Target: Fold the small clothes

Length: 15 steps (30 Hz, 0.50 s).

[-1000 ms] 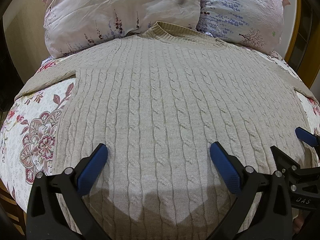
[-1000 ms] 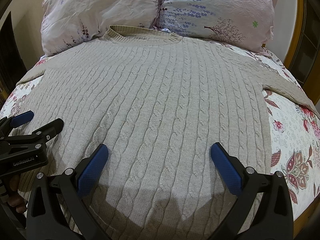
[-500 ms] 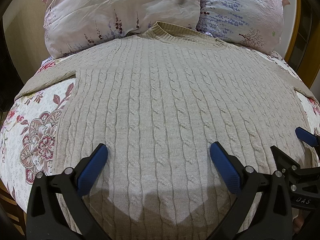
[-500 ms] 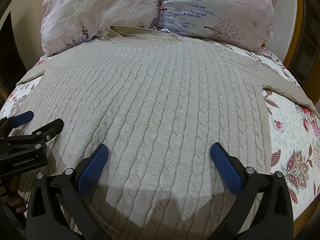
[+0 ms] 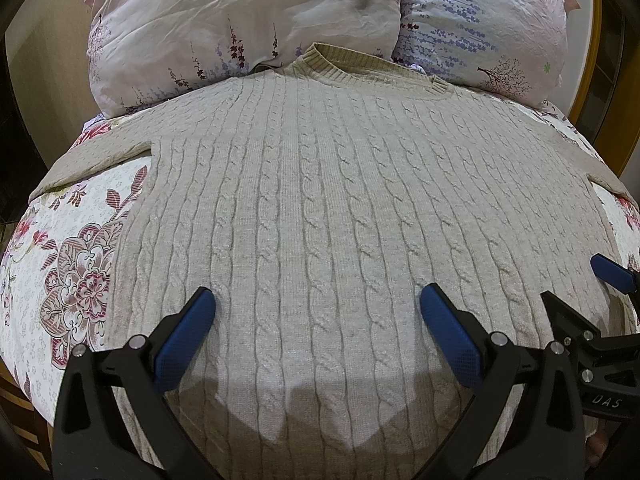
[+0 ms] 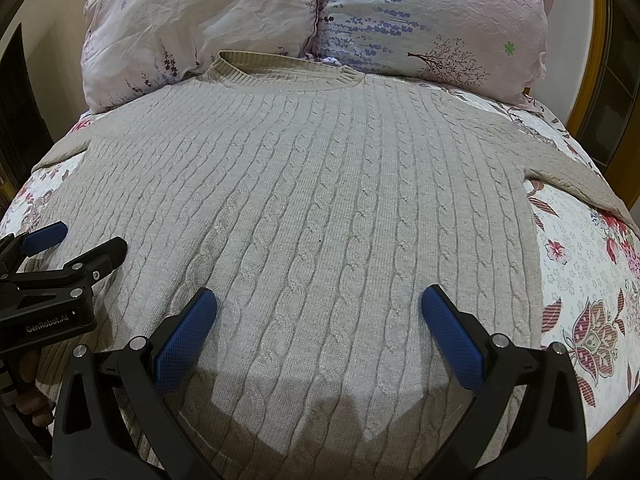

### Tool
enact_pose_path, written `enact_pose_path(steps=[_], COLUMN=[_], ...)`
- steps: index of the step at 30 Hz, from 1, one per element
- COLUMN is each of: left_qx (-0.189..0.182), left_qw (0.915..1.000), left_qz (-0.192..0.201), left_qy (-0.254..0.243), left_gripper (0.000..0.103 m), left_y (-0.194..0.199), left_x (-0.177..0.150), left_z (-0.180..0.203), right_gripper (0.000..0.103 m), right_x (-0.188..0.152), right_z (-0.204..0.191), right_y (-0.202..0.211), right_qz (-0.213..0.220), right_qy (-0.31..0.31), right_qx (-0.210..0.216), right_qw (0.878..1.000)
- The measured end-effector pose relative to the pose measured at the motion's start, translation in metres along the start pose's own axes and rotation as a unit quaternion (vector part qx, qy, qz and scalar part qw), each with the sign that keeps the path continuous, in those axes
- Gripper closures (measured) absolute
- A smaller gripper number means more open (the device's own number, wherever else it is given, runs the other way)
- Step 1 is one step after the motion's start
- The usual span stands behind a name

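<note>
Beige cable-knit sweater [image 5: 340, 208] flat on floral bedsheet [image 5: 72, 264], collar at 12 o'clock; left gripper [image 5: 316, 308] and right gripper [image 6: 318, 308] both spread wide, empty, above hem.

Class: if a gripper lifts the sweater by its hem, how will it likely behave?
The sweater is probably floppy: it drapes flat over the bed. Its thick cable knit suggests some weight and good grip, so slipping seems unlikely.

White lettering "GenRobot.AI" showing on the black body of the left hand-held gripper [image 6: 42, 244], letters "DAS" showing on the black body of the right hand-held gripper [image 5: 580, 292], the word's beginning being cut off
</note>
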<state>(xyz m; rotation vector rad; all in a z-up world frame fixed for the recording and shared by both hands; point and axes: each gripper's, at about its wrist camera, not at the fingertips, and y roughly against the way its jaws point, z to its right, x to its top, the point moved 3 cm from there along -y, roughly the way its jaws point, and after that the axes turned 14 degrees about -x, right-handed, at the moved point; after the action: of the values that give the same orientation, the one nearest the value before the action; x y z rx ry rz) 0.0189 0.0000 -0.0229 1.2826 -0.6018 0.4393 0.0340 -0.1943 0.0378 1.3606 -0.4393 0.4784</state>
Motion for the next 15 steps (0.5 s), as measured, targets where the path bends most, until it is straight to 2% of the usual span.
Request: enact_pose_path(steps=[15], left_qx=[0.0], left_qw=[1.0], left_qz=[0.0], left_qy=[0.0], left_gripper=[0.002], left_y=[0.0], left_x=[0.0], left_z=[0.0], right_gripper=[0.001], right_x=[-0.0012], right_z=[-0.0006], right_y=[0.0005], right_qz=[-0.005], right_qy=[0.001], right_qx=[0.0], right_qw=[1.0])
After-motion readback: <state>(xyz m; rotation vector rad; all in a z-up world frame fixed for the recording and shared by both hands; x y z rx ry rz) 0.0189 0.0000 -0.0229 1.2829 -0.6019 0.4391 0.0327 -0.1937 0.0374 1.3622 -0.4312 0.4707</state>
